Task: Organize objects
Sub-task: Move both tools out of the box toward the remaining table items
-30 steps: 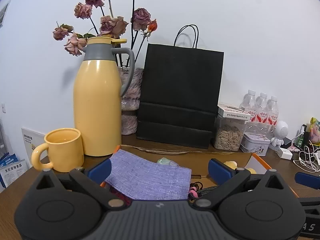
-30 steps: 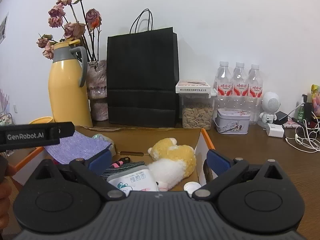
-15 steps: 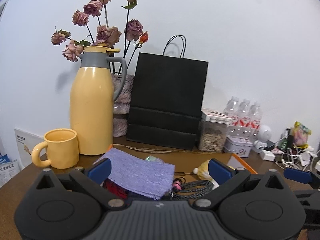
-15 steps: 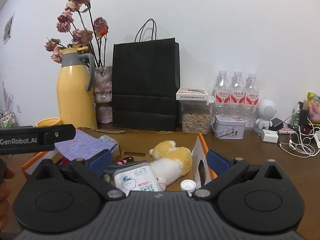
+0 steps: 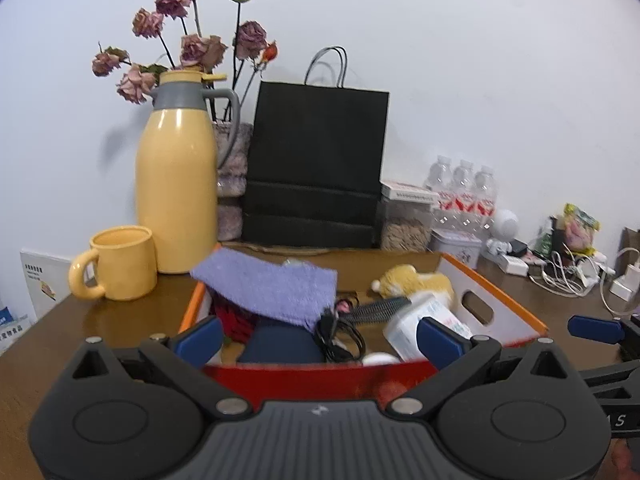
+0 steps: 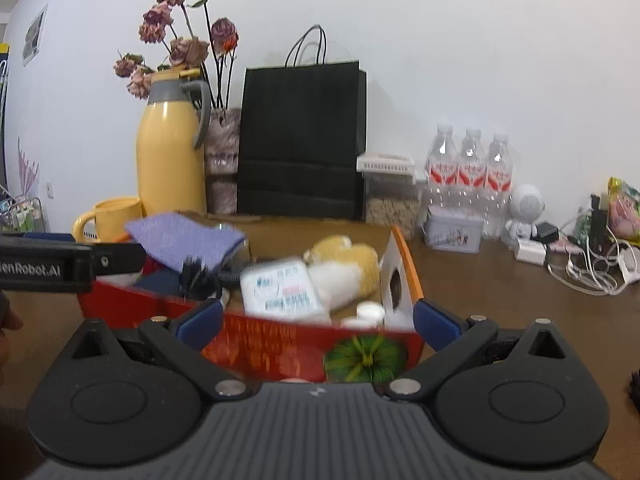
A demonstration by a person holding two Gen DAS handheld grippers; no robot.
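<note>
While both cameras look level across the table (image 5: 100,328), I see the cardboard box (image 5: 496,312) straight ahead of both pairs of tongs, its red near wall just beyond their blue tips. The left tongs (image 5: 320,340) stand wide open with nothing between them, and the right tongs (image 6: 318,322) are spread just as wide and empty. In the right view the box's orange-edged right wall rises just inside my right fingertip (image 6: 434,326), and bare brown wood runs well clear to the right of it. To the left of the left tongs, a yellow mug (image 5: 120,264) sits near the box's far-left corner, with a yellow thermos jug (image 5: 176,196) just behind it. Beyond the box, against the white wall, stand a black paper bag (image 5: 316,168), dried roses (image 5: 192,48), a seed jar (image 6: 390,192) and three water bottles (image 6: 470,176); white cables (image 6: 592,268) tangle far right. The box is crowded: a purple cloth (image 5: 272,284) lies draped over its left part, a yellow plush toy (image 5: 412,284) lies toward its far right, a white wipes pack (image 6: 282,290) lies in front of the toy, and a dark coiled cable (image 5: 340,332) lies at the middle. The right view is motion-blurred, so finer detail I cannot tell.
</note>
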